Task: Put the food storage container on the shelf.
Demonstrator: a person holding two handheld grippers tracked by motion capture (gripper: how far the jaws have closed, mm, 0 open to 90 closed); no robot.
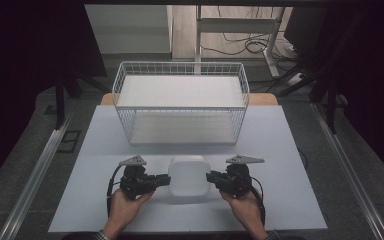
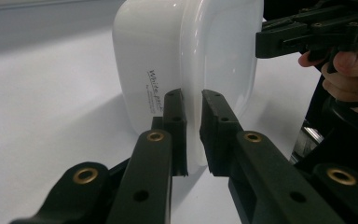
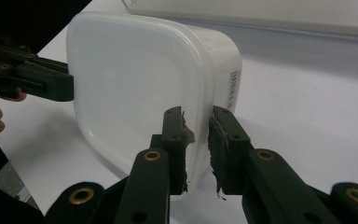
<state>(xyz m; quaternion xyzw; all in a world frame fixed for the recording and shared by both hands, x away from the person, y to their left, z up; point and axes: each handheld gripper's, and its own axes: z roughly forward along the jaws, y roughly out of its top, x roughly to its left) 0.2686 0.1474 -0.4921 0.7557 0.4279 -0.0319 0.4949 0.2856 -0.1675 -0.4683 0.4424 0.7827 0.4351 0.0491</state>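
Grippers (image 1: 188,181) on upright lidded white tub (image 1: 188,175)

A white, lidded plastic container (image 1: 188,176) with rounded corners is positioned on the table's near half, lid rim clamped at both sides.

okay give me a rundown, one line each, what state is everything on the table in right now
white lidded container: lid on, gripped at both side rims, whether lifted off the table cannot be told.
left gripper: fingers shut on the container's left rim.
right gripper: fingers shut on its right rim.
wire basket: upright, white boards inside.
table: white-topped.
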